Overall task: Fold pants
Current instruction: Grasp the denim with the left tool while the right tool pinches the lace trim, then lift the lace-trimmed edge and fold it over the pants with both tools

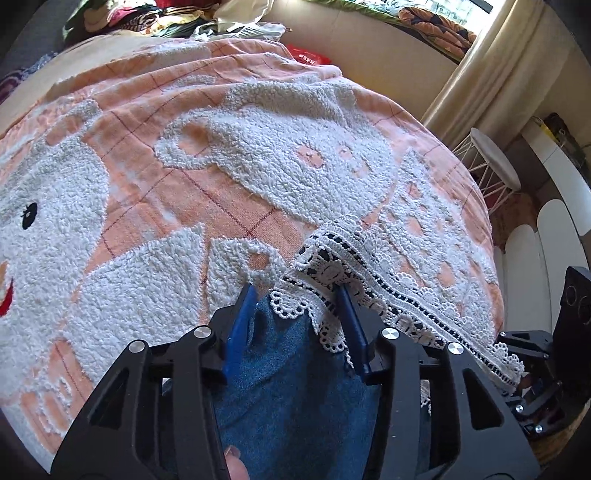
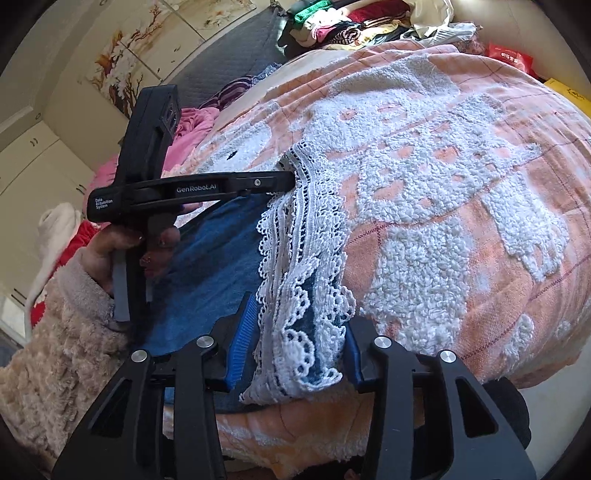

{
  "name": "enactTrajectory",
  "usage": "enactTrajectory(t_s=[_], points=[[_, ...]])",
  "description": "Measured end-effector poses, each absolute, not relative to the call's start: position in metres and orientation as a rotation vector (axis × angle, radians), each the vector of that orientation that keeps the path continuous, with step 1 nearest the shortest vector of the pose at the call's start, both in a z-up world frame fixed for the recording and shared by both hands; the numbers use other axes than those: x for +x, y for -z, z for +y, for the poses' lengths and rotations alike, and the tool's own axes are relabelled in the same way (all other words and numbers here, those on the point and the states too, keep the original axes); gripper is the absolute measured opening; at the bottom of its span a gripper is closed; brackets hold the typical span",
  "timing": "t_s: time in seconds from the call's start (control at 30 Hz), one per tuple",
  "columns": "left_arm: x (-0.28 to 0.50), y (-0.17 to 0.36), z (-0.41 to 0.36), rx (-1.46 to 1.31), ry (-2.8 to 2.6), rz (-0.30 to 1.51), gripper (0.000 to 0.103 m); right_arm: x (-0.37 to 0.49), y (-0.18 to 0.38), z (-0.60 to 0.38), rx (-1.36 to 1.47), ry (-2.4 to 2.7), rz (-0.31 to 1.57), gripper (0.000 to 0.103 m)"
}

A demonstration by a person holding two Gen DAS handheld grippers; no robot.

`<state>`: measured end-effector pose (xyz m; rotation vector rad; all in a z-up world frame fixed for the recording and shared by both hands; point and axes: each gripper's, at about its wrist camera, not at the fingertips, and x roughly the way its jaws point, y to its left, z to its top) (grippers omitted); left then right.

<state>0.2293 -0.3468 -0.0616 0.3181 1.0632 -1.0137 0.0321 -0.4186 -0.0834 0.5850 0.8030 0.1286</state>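
Blue denim pants (image 1: 295,369) with a white lace hem (image 1: 369,280) lie on an orange and white fleece blanket (image 1: 184,184) on the bed. My left gripper (image 1: 295,299) is open, its blue fingers (image 1: 240,325) straddling the lace hem and denim. My right gripper (image 2: 299,332) is open too, its blue fingers (image 2: 242,336) on either side of the lace hem (image 2: 306,258) further along. The left gripper (image 2: 284,181) also shows in the right wrist view, side-on, its tip under the lace. The denim (image 2: 214,258) spreads between them.
A pile of clothes (image 1: 166,18) lies at the bed's far end. A white wire side table (image 1: 491,162) stands by the curtain beside the bed. A red packet (image 2: 509,55) sits past the blanket. The bed edge (image 2: 295,435) is right below my right gripper.
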Motion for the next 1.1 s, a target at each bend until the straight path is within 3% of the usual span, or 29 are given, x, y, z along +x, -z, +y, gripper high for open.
enactTrajectory(t_s=[0.13,0.17,0.3,0.47,0.87,1.1], points=[[0.229,0.064,-0.351,0.298,1.006,1.057,0.045,0.040,0.088,-0.421,0.630,-0.140,0.788,0.035],[0.228,0.064,-0.351,0.294,1.000,1.054,0.045,0.042,0.088,-0.420,0.627,-0.143,0.787,0.029],[0.227,0.059,-0.348,0.273,0.995,1.044,0.027,0.042,0.083,-0.415,0.609,-0.141,0.776,0.022],[0.227,0.051,-0.334,0.218,1.010,1.059,0.015,0.039,0.063,-0.398,0.545,-0.150,0.756,0.022],[0.214,-0.006,-0.240,0.031,1.003,0.933,0.013,0.045,-0.012,-0.305,0.328,-0.298,0.688,0.022],[0.223,-0.013,-0.148,-0.082,0.865,0.906,0.013,0.064,-0.010,-0.229,0.224,-0.436,0.735,0.022]])
